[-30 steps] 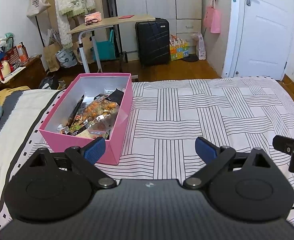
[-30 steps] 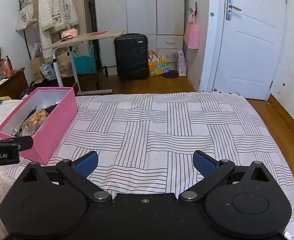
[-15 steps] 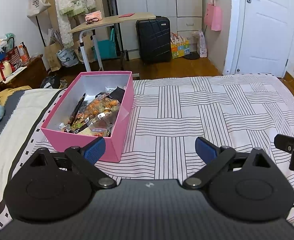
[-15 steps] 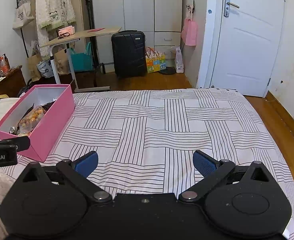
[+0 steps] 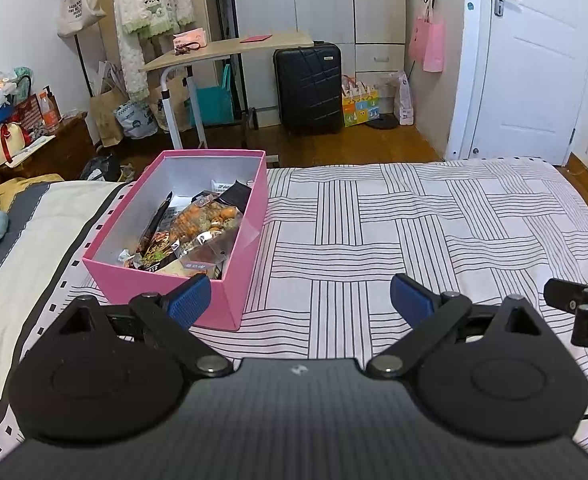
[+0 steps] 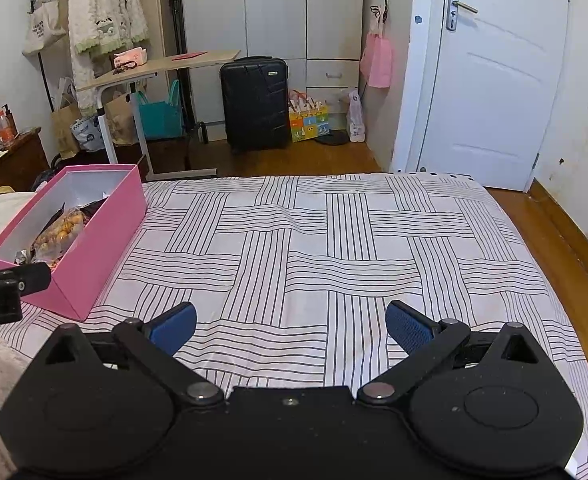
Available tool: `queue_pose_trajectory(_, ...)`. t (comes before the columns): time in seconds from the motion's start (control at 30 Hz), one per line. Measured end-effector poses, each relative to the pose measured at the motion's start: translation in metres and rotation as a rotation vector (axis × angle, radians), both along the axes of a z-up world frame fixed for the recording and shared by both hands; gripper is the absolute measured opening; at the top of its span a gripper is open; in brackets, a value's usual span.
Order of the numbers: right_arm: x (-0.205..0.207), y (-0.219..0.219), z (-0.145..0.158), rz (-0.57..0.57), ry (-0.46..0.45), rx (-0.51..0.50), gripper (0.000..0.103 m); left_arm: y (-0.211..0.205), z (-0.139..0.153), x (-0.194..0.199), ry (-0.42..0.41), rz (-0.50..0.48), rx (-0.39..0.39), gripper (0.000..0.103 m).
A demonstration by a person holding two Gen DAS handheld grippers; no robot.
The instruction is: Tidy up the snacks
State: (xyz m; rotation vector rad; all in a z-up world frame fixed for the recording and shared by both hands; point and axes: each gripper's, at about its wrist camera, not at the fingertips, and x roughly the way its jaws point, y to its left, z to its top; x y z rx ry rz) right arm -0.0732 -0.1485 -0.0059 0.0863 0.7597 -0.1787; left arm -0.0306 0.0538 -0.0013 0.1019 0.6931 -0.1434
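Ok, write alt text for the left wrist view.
The open left gripper hovers empty over a striped bedspread, beside a pink box holding snack packets. Beyond the bed stand a black suitcase, a desk and a white door.

Left hand-held gripper [image 5: 299,300]: black body, blue ribbed pads (silver pivot screws); right hand-held gripper [image 6: 290,322] alike.

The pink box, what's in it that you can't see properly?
- Left wrist view: snack packets overlap in the pink box, so lower ones are hidden; label print is too small to read.
- Right wrist view: the box's near wall hides most contents; the left hand-held gripper's body covers its near corner.
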Motion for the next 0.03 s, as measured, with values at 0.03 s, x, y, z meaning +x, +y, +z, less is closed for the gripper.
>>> queue_pose_trajectory(0.03,0.0002,0.0002,-0.0001,0.000,0.001,0.000,0.102,-0.0002,0.0000,0.0001,0.001,0.000,0.000,0.097)
